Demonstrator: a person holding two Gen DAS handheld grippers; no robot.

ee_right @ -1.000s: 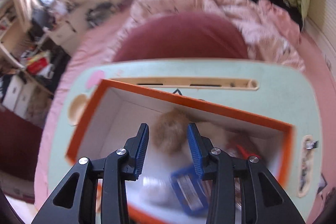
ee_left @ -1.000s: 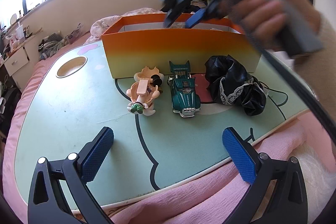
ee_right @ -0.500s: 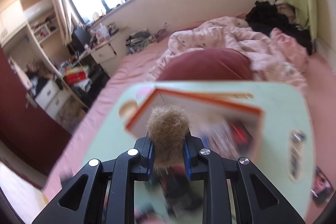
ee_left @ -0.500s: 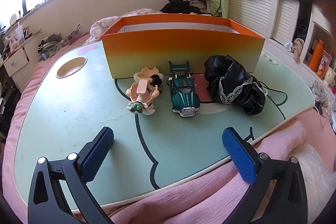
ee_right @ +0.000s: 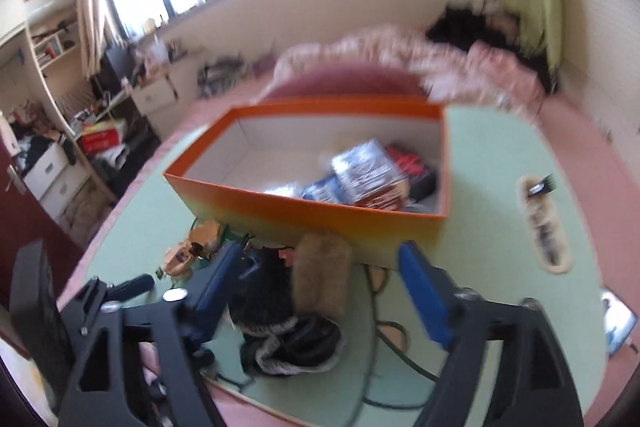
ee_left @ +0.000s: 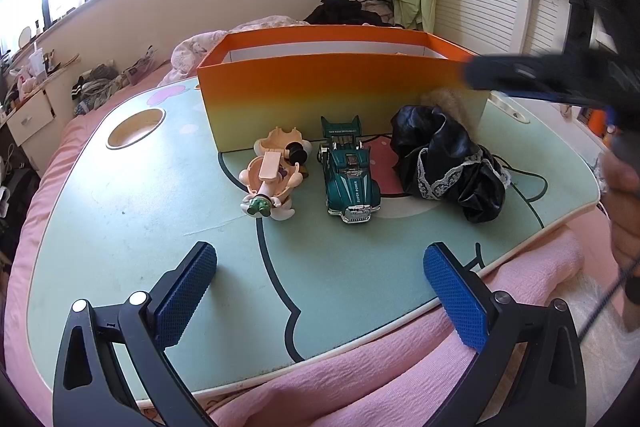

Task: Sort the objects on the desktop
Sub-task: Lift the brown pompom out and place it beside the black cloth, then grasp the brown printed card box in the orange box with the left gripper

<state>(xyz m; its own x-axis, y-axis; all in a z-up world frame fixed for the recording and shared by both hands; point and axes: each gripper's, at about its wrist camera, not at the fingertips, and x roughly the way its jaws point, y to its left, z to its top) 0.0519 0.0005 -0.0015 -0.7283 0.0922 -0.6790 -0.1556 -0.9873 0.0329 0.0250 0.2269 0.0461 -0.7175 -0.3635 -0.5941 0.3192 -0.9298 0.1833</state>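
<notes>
Lying between the spreading jaws of the right gripper [ee_right: 320, 279], a tan fuzzy ball [ee_right: 322, 273] with neither blue pad pressing on it; resting against the near wall of the orange box [ee_right: 304, 213] and atop the black lace-trimmed cloth [ee_right: 280, 327]. From the left wrist view, peeking out at about 1 o'clock from the cloth [ee_left: 444, 167], just in front of the box wall [ee_left: 344, 99], with only its top [ee_left: 444, 97] showing. Opening at this moment, that right claw, blurred and dark at 3 o'clock in the left view [ee_left: 532, 79], gripped by a hand [ee_left: 624, 207] at the frame's edge.

Parked at 9 o'clock from the cloth, a green toy car [ee_left: 350, 177], nose toward the camera; beside it, again at 9 o'clock, a peach plastic toy [ee_left: 274, 173]. Holding several packets, blurred, the box interior. Spread wide over the near edge of the mint-green table [ee_left: 120, 227], the left gripper [ee_left: 320, 287], nothing between its pads. Under the table, pink bedding [ee_left: 360, 379].
</notes>
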